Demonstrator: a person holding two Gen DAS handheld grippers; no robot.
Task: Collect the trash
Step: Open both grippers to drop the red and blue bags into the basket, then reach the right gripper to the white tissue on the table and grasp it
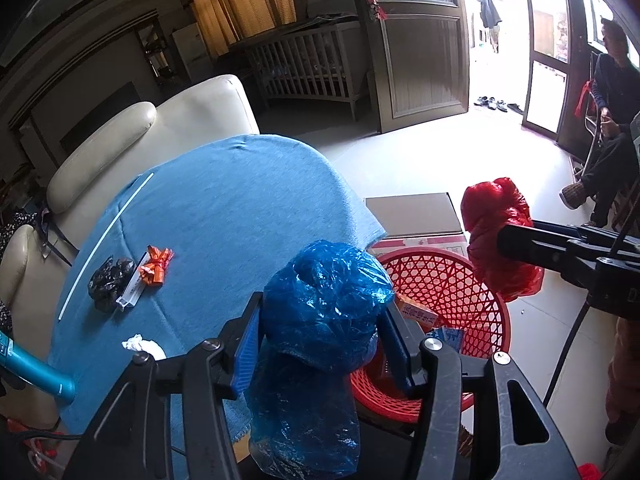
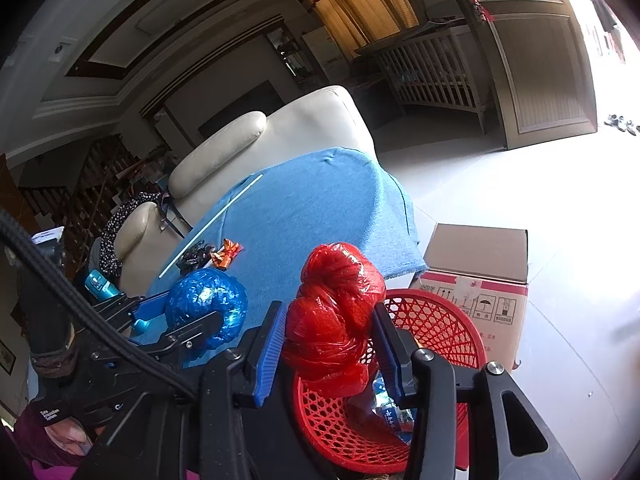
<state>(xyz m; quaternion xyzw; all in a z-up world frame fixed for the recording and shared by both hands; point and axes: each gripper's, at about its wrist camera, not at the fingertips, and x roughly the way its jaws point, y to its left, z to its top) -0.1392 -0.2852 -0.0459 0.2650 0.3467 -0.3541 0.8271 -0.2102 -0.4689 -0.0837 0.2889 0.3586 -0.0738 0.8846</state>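
My left gripper (image 1: pixel 322 320) is shut on a crumpled blue plastic bag (image 1: pixel 320 320), held at the table edge beside the red mesh basket (image 1: pixel 472 292). My right gripper (image 2: pixel 330 336) is shut on a crumpled red plastic bag (image 2: pixel 336 320), held above the red basket (image 2: pixel 440 328); the red bag also shows in the left wrist view (image 1: pixel 496 236). The blue bag shows in the right wrist view (image 2: pixel 206 304). On the blue tablecloth (image 1: pixel 224 208) lie a black wrapper (image 1: pixel 108 282), an orange wrapper (image 1: pixel 156 266), a small white box (image 1: pixel 132 288) and a white tissue (image 1: pixel 142 346).
The basket holds an orange carton (image 1: pixel 416 312) and blue packets (image 1: pixel 448 336). A cardboard box (image 2: pixel 476 276) stands behind the basket on the pale floor. A cream sofa (image 1: pixel 132 148) is behind the table. A teal bottle (image 1: pixel 36 372) lies at left. A seated person (image 1: pixel 608 128) is at right.
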